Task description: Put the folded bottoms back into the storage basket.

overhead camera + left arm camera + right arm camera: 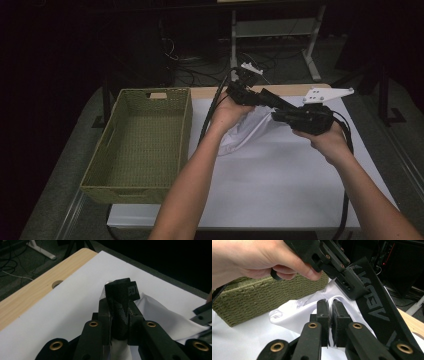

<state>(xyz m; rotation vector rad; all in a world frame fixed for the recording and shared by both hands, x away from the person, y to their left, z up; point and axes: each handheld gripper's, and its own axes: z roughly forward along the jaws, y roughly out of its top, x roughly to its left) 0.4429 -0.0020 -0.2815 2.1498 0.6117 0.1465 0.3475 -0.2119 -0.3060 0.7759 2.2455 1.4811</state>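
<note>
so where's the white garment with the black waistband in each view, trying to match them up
High view: the white garment hangs mid-table between the left gripper and right gripper.
Left gripper view: its black waistband is pinched in the jaws at centre, white fabric trailing right.
Right gripper view: white fabric sits centre, the waistband running down the right.
Shared landmark: the white table cover, in all three views.

Smooth white cloth garment (243, 131), woven green basket (141, 141).

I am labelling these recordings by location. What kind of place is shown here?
Probably a lab or workshop set up for recording. A wooden table under a white sheet stands on grey carpet, with loose cables and a white metal frame behind it.
</note>
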